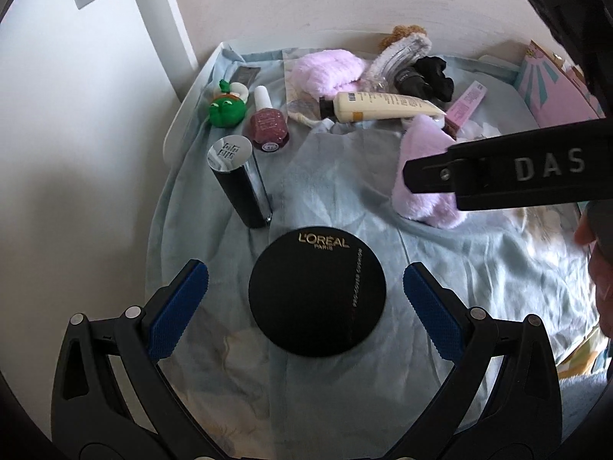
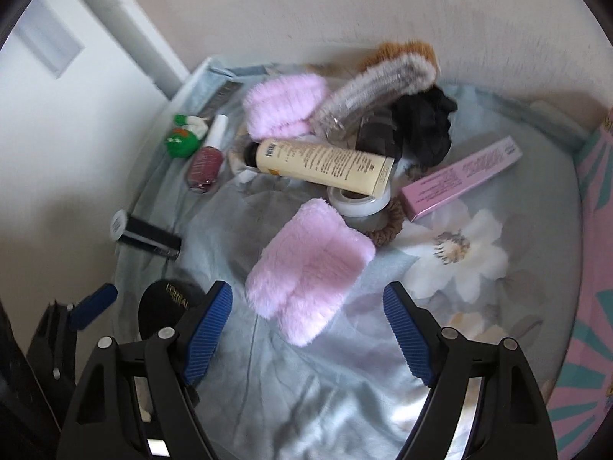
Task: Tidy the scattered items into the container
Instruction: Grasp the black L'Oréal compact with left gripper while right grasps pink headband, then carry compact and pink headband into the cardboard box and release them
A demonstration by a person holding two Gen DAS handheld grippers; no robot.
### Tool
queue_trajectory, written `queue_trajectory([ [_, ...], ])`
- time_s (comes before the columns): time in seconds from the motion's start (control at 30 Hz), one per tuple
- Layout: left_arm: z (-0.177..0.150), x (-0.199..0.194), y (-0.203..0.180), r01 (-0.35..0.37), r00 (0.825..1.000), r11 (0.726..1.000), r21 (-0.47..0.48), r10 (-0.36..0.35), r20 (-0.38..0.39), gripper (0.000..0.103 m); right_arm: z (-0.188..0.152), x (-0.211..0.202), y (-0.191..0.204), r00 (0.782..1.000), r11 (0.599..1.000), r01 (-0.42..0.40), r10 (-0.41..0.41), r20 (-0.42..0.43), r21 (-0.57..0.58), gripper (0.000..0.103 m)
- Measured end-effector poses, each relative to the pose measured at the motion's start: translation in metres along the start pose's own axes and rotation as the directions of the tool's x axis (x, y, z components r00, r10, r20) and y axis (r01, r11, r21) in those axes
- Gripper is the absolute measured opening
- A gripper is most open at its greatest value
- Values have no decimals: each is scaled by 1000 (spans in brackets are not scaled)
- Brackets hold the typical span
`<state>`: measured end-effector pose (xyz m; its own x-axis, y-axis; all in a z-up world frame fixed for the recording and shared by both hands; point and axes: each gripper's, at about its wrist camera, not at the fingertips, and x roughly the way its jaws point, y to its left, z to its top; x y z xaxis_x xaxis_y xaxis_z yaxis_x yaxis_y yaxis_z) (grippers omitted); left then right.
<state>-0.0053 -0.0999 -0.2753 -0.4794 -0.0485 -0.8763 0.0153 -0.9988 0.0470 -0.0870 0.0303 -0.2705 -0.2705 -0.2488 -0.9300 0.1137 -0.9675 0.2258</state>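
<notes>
A round black L'Oreal compact [image 1: 317, 291] lies on the pale blue cloth, right between the blue pads of my open left gripper [image 1: 306, 291]. It also shows at the lower left of the right wrist view [image 2: 164, 303]. My right gripper [image 2: 308, 312] is open and empty, its jaws on either side of the near end of a fluffy pink pad [image 2: 306, 268], which also shows in the left wrist view [image 1: 421, 176]. The right gripper's black body [image 1: 498, 165] crosses the left wrist view above that pad.
On the cloth: a black lipstick tube [image 1: 239, 184], a nail polish bottle [image 1: 268, 122], a green frog toy [image 1: 226, 107], a cream tube [image 2: 322, 161], a second pink pad [image 2: 283, 103], a hairbrush [image 2: 375, 84], a black scrunchie [image 2: 425, 130], a pink box [image 2: 459, 180], a tape roll [image 2: 360, 203]. A pink patterned container wall [image 2: 597, 268] stands at right.
</notes>
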Motion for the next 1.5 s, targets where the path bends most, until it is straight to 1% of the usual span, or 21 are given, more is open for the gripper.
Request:
queue_trajectory([
  [0.07, 1, 3, 1, 8, 1000, 1000, -3, -8, -4, 102, 2, 7, 1, 1000, 1000, 10, -10, -21, 25, 78],
  [0.2, 1, 9, 4, 26, 1000, 1000, -11, -27, -17, 102, 4, 18, 6, 996, 997, 74, -73, -51, 23, 78],
  [0.27, 0, 11, 5, 44, 999, 999, -14, -45, -17, 101, 3, 23, 7, 995, 996, 86, -85, -60, 16, 78],
  [0.3, 0, 13, 5, 60, 998, 998, -15, -61, -15, 100, 2, 24, 8, 994, 996, 88, -88, -58, 11, 78],
  [0.33, -1, 14, 5, 80, 997, 997, -17, -80, -18, 94, 2, 24, 8, 995, 996, 90, -89, -54, 7, 78],
  [0.37, -1, 16, 6, 94, 995, 995, -21, -95, -29, 84, 1, 24, 9, 995, 996, 89, -89, -50, 3, 73],
  [0.4, -2, 19, 6, 101, 993, 995, -26, -102, -51, 77, 0, 25, 9, 995, 997, 82, -82, -50, -1, 69],
  [0.43, -2, 22, 5, 94, 993, 995, -26, -96, -68, 75, 0, 25, 10, 996, 997, 71, -71, -51, -4, 61],
  [0.47, -2, 23, 5, 93, 993, 995, -24, -94, -68, 75, -1, 25, 11, 997, 998, 63, -63, -52, -7, 56],
  [0.5, -3, 23, 4, 89, 994, 996, -22, -90, -64, 75, -2, 25, 11, 997, 998, 62, -63, -51, -11, 55],
  [0.53, -4, 23, 3, 84, 994, 996, -19, -85, -62, 75, -3, 24, 12, 997, 998, 62, -62, -47, -16, 50],
  [0.57, -4, 23, 2, 80, 995, 997, -17, -81, -62, 74, -3, 23, 12, 998, 999, 52, -52, -44, -16, 43],
  [0.67, -5, 23, 2, 70, 995, 997, -23, -72, -64, 74, -6, 20, 9, 999, 1000, 2, -2, -35, -6, 33],
  [0.77, -7, 17, 4, 68, 996, 997, -37, -70, -54, 74, -10, 14, 8, 1000, 1000, -15, 15, -16, -23, 30],
  [1.0, -5, -10, 9, 81, 996, 995, -64, -83, -21, 74, -19, -2, 0, 998, 998, -57, 58, 5, -33, 27],
  [1.07, -2, -21, 10, 83, 996, 994, -70, -84, -15, 74, -19, -11, -2, 997, 997, -72, 72, 17, -32, 27],
  [1.17, 8, -40, 8, 87, 996, 994, -65, -88, 0, 74, -14, -34, -9, 994, 995, -87, 90, 60, -42, 27],
  [1.3, 32, -70, -9, 110, 993, 994, -16, -110, 47, 74, -20, -82, -32, 984, 993, -112, 114, 137, -21, 27],
  [1.4, 58, -94, -33, 148, 984, 988, 53, -153, 94, 74, -24, -122, -54, 972, 993, -119, 111, 208, 26, 27],
  [1.5, 90, -115, -68, 199, 966, 969, 147, -219, 140, 74, -27, -158, -84, 955, 990, -104, 72, 289, 99, 27],
])
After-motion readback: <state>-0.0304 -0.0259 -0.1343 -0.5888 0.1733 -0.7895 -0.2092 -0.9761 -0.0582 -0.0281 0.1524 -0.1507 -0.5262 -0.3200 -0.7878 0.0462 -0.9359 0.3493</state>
